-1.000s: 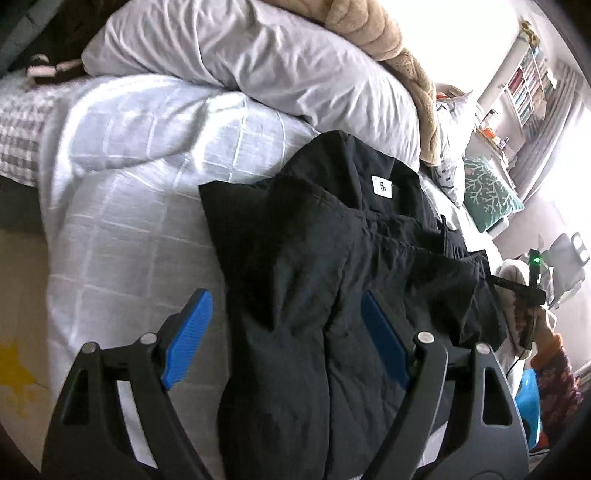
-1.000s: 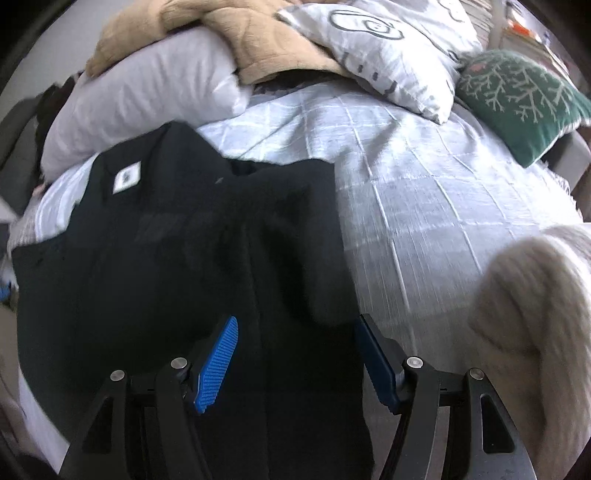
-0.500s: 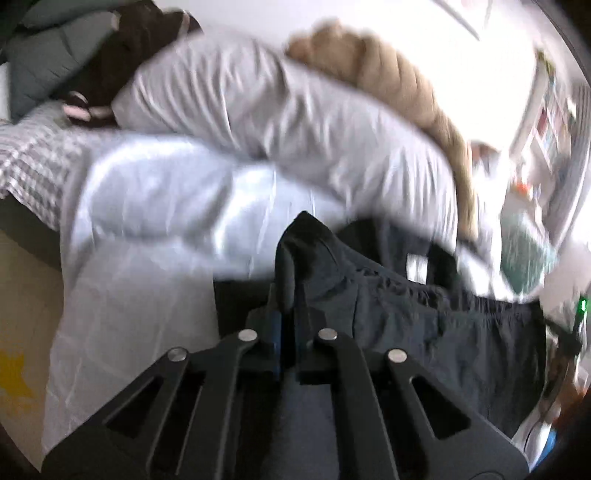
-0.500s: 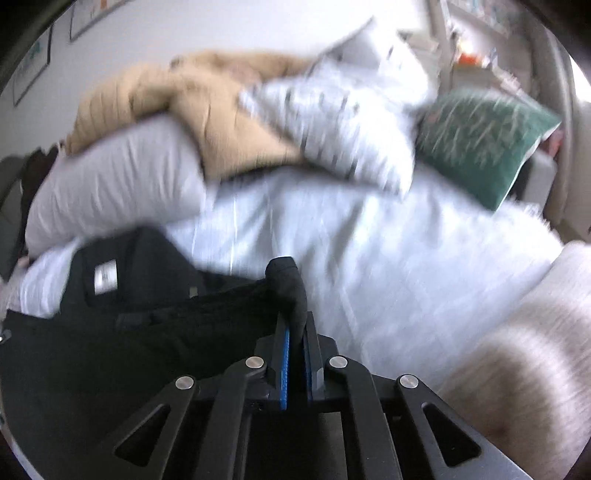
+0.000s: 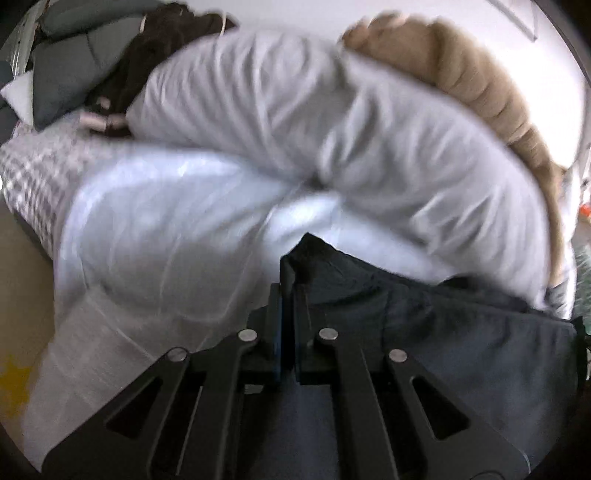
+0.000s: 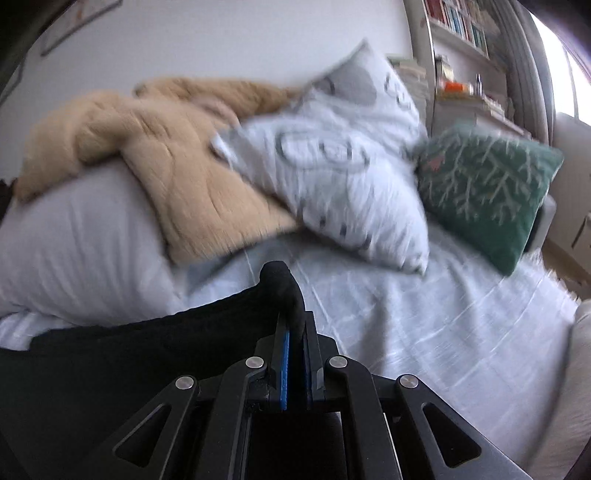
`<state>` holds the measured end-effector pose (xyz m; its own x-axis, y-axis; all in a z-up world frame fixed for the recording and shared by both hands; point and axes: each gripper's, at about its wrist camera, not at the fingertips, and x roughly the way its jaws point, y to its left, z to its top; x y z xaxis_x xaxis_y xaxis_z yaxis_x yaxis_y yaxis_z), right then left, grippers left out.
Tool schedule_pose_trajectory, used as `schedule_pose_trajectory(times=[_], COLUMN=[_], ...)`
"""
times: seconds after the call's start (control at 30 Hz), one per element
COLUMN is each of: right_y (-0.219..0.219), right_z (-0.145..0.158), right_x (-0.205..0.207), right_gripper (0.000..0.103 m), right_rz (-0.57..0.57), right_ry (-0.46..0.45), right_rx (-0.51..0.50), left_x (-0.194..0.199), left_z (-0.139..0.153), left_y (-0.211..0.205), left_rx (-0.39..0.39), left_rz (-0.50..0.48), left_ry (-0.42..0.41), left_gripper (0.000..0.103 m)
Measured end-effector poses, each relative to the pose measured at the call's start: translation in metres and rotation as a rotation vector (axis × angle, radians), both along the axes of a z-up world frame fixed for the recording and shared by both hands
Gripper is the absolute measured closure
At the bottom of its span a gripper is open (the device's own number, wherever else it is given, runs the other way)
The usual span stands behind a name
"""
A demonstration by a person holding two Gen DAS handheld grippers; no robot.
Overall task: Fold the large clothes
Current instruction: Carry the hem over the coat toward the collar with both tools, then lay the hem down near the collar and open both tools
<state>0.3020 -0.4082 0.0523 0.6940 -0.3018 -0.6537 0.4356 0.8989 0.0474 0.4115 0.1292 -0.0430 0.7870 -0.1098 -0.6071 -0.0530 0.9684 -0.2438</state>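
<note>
home bedroom | bed (image 6: 424,314) | pillows (image 6: 332,166) | bookshelf (image 6: 458,22)

Grey pillow (image 5: 332,122), tan fleece blanket (image 6: 166,155), patterned white cushion (image 6: 332,166), green cushion (image 6: 487,192), bookshelf (image 6: 458,22)

The large black cloth garment (image 5: 461,343) lies in soft folds, spreading from the centre of the left wrist view out toward 4 o'clock; a bunched corner of it stands up just above centre, pinched there; its surface shows shallow wrinkles and reads dark grey in the light; in the right wrist view the same black fabric (image 6: 140,354) fills the 8 o'clock side, with a rounded peak of cloth raised near the centre, likewise pinched.
</note>
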Motion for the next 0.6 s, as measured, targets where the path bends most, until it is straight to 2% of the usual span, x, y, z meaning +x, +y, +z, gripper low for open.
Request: schedule_pose_trajectory(times=[0.07,0.1,0.13,0.17,0.23,0.3,0.37,0.4,0.47,0.53,0.6], right_y=[0.000,0.001,0.000,-0.002,-0.007,-0.007,-0.005,-0.003,0.008,0.025,0.043], right_z=[-0.030,-0.043,-0.056,-0.066,-0.074,-0.071,-0.064,-0.057,-0.038,-0.018,-0.003], right_x=[0.011,0.014,0.018,0.019,0.022,0.022,0.020,0.015,-0.001,-0.024,-0.041], right_gripper=[0.098,0.097,0.097,0.097,0.096,0.094,0.085,0.079,0.068,0.046,0.039], right_rz=[0.005,0.006,0.000,-0.009,-0.026,-0.026,-0.027,-0.032,-0.018,0.026,0.063], right_ry=[0.063,0.089,0.116,0.135,0.153,0.167,0.171,0.167,0.136,0.093,0.073], right_rx=[-0.010,-0.011,-0.009,-0.001,0.017,0.010,0.007,0.000,-0.017,-0.052,-0.077], left_x=[0.011,0.016,0.020,0.024,0.023,0.020,0.014,0.009,-0.004,-0.022,-0.037], left_z=[-0.021,-0.030,-0.038,-0.049,-0.060,-0.058,-0.049,-0.041,-0.019,0.007,0.027], left_y=[0.005,0.012,0.022,0.037,0.057,0.061,0.060,0.059,0.052,0.037,0.018], left_rx=[-0.027,-0.048,-0.062,-0.137,-0.261,-0.276,-0.247,-0.229,-0.168,-0.079,-0.002], left_rz=[0.023,0.061,0.130,0.173,0.193,0.189,0.179,0.170,0.148,0.113,0.055], left_ry=[0.063,0.099,0.139,0.182,0.201,0.206,0.209,0.198,0.160,0.099,0.053], left_gripper=[0.097,0.103,0.103,0.103,0.103,0.103,0.102,0.097,0.074,0.040,0.027])
